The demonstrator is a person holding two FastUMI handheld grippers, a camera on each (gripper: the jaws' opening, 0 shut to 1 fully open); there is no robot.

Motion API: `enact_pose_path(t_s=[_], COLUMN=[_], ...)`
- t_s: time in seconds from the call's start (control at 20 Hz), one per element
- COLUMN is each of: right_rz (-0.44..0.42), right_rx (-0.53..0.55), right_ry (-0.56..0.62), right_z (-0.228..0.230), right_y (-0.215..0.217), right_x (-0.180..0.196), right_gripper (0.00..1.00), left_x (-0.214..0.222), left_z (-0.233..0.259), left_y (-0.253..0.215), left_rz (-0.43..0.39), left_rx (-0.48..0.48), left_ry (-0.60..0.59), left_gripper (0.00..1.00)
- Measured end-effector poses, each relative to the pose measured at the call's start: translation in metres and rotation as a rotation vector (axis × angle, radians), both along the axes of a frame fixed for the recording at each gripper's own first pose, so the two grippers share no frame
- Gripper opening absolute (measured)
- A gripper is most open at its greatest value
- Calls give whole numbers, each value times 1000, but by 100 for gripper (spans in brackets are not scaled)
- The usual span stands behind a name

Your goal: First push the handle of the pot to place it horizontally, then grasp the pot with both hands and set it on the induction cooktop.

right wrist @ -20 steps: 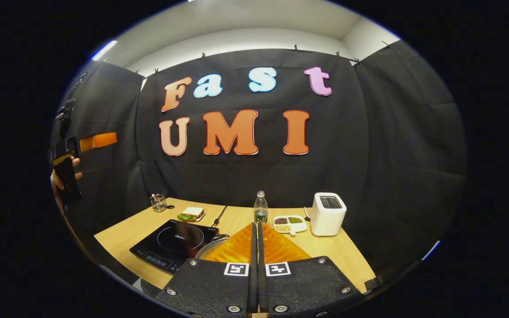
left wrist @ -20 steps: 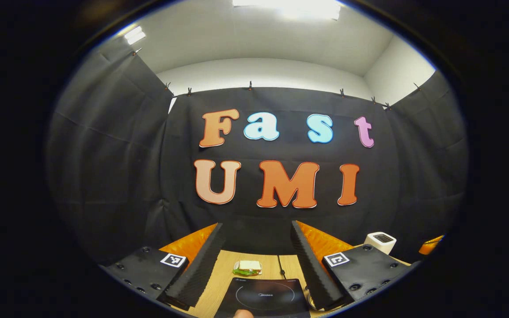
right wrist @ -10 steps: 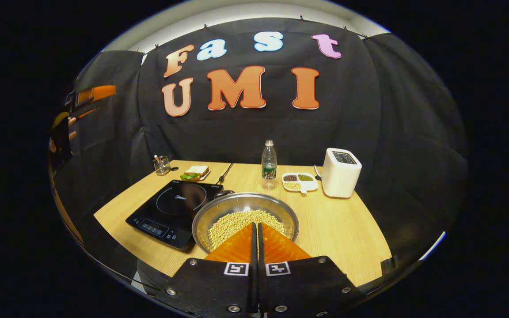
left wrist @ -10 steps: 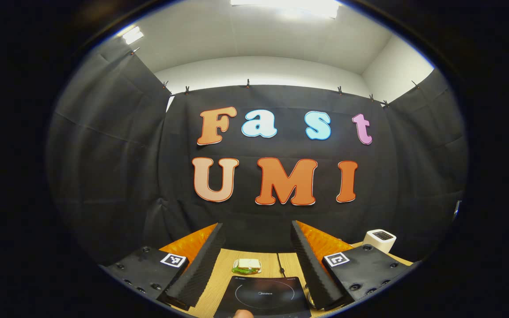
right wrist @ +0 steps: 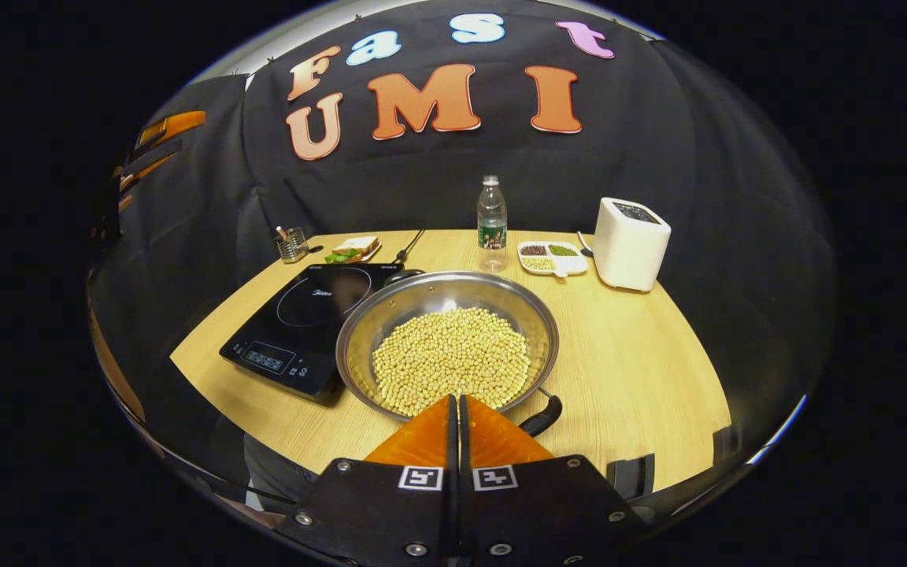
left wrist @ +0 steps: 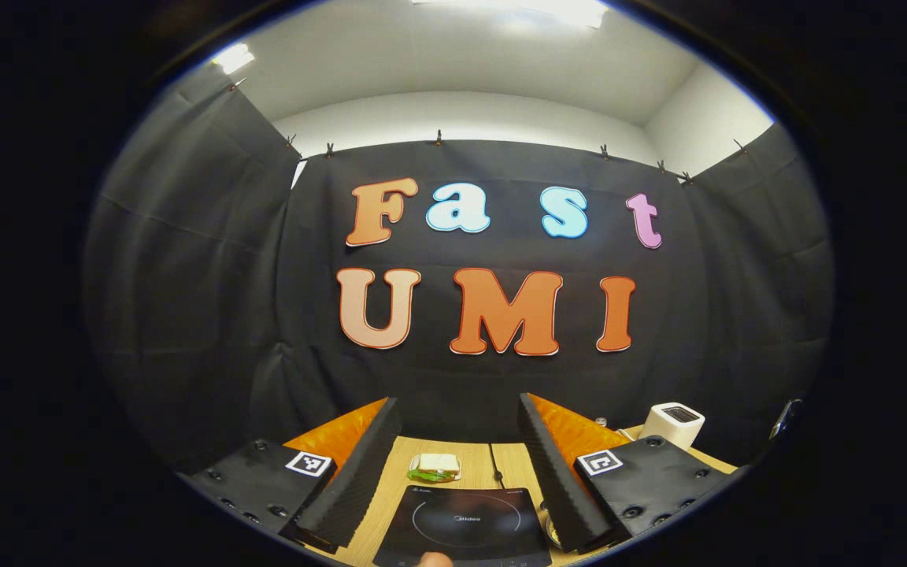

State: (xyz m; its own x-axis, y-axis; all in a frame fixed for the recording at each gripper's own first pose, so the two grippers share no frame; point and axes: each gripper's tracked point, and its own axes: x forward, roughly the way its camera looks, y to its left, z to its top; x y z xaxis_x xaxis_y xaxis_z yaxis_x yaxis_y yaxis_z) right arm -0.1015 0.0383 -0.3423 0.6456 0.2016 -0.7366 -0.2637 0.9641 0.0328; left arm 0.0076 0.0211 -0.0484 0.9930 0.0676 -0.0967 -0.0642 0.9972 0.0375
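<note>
One wide, shallow steel pot (right wrist: 447, 331) sits on the wooden table (right wrist: 642, 370), and we take it as our landmark. Its polished round bowl holds a heap of pale yellow beans (right wrist: 452, 360), and a dark curved handle (right wrist: 542, 415) juts from the rim nearest us, angled to the right. Touching the pot's left side lies the induction cooktop (right wrist: 304, 315), a flat, glossy black slab with a ring marked on its glass. Behind the pot stand a clear plastic bottle (right wrist: 491, 223), a white divided dish (right wrist: 552, 258) with small portions of dark, green and yellow grains, and a boxy white toaster (right wrist: 631, 242). Behind the cooktop we see a sandwich (right wrist: 353, 248) on a plate and a small glass cup (right wrist: 292, 244). The right gripper (right wrist: 454, 405) hovers just over the pot's near rim, its fingers pressed together on nothing. We see the left gripper (left wrist: 457, 465) spread wide, empty, raised well to the pot's left, its ridged fingers (left wrist: 359, 472) framing the cooktop.
</note>
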Motion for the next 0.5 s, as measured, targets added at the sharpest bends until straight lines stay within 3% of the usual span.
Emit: enact_pose_path(t_s=[0.5], right_rz=[-11], right_rx=[-13], right_ry=[144], right_z=[-57], right_y=[-6], right_x=[-7], right_gripper=[0], left_x=[3], left_z=[-7], left_y=[-4], left_rz=[-3], left_rx=[12], left_ry=[11], left_gripper=[98])
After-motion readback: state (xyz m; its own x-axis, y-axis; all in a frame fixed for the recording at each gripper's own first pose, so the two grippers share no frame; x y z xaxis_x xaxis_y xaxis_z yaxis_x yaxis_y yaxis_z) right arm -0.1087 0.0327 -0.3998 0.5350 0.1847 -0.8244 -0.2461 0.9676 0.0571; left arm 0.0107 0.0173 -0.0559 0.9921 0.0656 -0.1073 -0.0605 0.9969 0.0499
